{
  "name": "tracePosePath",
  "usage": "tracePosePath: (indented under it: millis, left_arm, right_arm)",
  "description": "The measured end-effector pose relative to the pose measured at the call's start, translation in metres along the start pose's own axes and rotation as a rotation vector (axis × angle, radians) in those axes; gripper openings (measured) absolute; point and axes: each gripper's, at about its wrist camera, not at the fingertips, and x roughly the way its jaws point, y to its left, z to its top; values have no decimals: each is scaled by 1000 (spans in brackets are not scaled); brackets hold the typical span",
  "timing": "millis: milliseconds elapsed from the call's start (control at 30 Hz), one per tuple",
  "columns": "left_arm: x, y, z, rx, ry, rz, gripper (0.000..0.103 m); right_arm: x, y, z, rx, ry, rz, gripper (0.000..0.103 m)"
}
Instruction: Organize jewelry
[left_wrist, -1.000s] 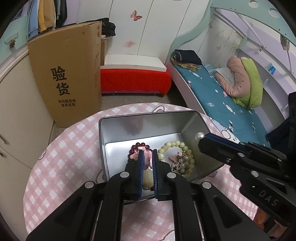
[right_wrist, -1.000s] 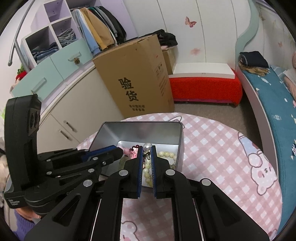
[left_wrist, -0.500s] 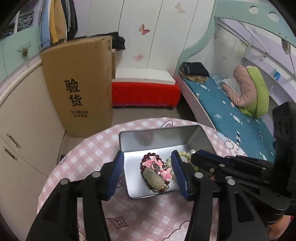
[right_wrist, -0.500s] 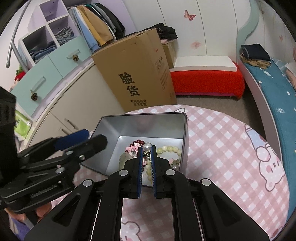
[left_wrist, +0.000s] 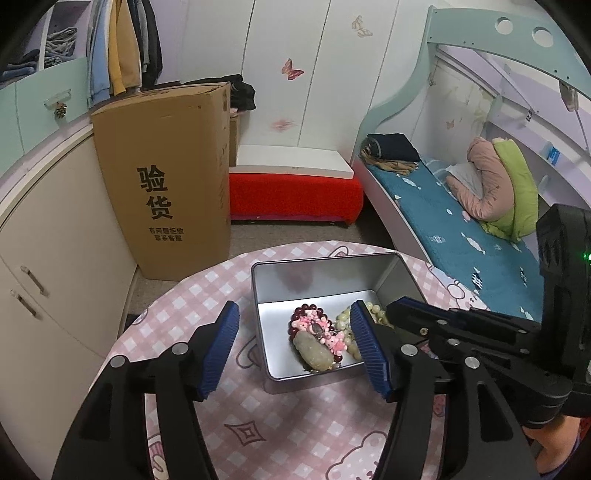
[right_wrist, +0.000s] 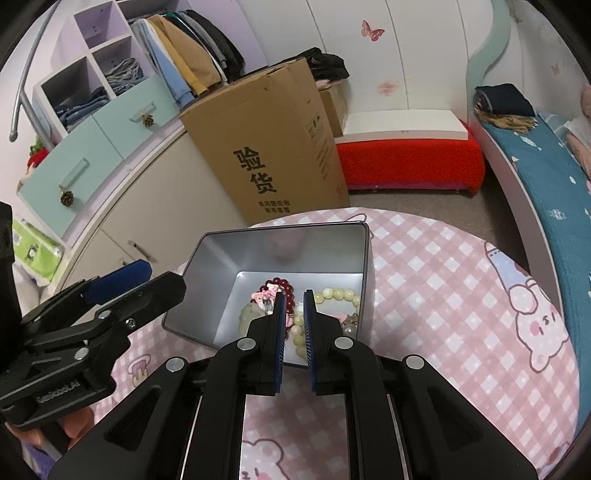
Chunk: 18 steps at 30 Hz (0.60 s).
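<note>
**Jewelry lies in the tin, ahead of and below both grippers**

The left gripper (left_wrist: 295, 347) is seen with jaws spread wide, having just been opening, and nothing is pinched between them. Past its tips, in the metal tin (left_wrist: 321, 277), the dark red bead bracelet (left_wrist: 306, 314) with pink charms and a pale green stone (left_wrist: 314, 350) is found. Further right, the pale yellow-green bead bracelet (right_wrist: 338, 295) is lying just beyond the right gripper (right_wrist: 294, 306), whose jaws are parted by a narrow, seemingly empty gap; this gripper is judged nearer to it.
</note>
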Motion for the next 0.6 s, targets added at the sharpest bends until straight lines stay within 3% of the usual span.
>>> tracePosePath:
  millis: [100, 167, 267, 600]
  left_arm:
    - [-4, 1, -3, 6, -14, 24, 71]
    - [-7, 2, -4, 7, -22, 33, 75]
    - [-16, 3, -9, 2, -47, 43, 80]
    - [-48, 1, -24, -3, -89, 89, 83]
  right_arm:
    - [-8, 1, -1, -6, -15, -24, 14]
    - [-16, 1, -3, -4, -35, -22, 54]
    - [-30, 7, -6, -31, -69, -80, 57]
    - [-77, 21, -17, -54, -156, -103, 70]
